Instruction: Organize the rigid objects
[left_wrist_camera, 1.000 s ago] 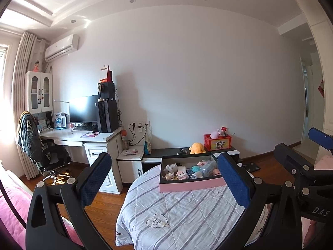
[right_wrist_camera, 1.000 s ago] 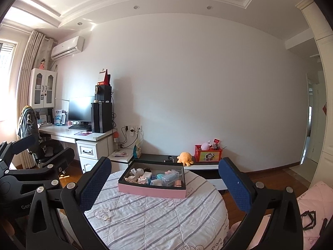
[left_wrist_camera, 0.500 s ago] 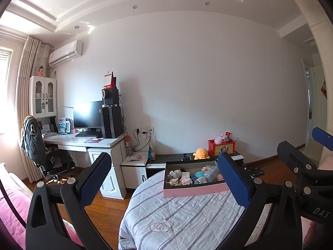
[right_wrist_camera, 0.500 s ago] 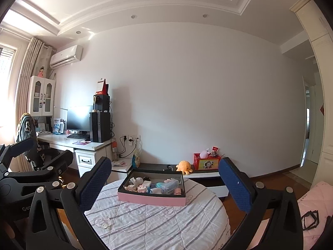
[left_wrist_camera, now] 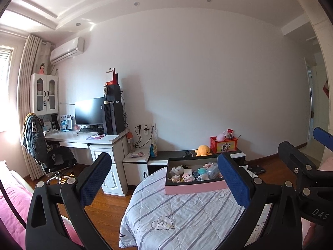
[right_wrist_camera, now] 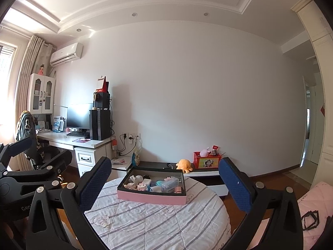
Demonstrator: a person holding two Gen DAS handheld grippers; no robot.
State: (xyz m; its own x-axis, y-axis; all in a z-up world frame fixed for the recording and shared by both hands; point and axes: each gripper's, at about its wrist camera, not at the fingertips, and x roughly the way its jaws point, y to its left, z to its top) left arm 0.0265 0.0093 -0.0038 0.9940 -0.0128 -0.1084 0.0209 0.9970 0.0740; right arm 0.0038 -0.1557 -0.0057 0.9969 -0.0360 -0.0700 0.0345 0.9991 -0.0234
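A pink-sided box (left_wrist_camera: 195, 187) (right_wrist_camera: 152, 196) with a dark inside stands on a round table under a striped quilt (left_wrist_camera: 187, 214) (right_wrist_camera: 158, 223). It holds several small items: white figurines (right_wrist_camera: 136, 180), a teal piece (right_wrist_camera: 160, 183) and a clear case (right_wrist_camera: 169, 184). My left gripper (left_wrist_camera: 164, 179) is open and empty, well short of the box. My right gripper (right_wrist_camera: 164, 180) is also open and empty, facing the box from a distance. Each gripper shows at the edge of the other's view.
A white desk (left_wrist_camera: 89, 139) with a monitor, a computer tower and a draped chair (left_wrist_camera: 39, 143) stands at the left. A low dark cabinet (right_wrist_camera: 208, 171) behind the table carries an orange plush toy (right_wrist_camera: 184, 164) and a red box (right_wrist_camera: 206, 160). Pink bedding (left_wrist_camera: 12, 212) lies at the lower left.
Both views have tilted upward, so the box and table sit lower in frame. The left view has also swung slightly left. Both grippers have stayed open.
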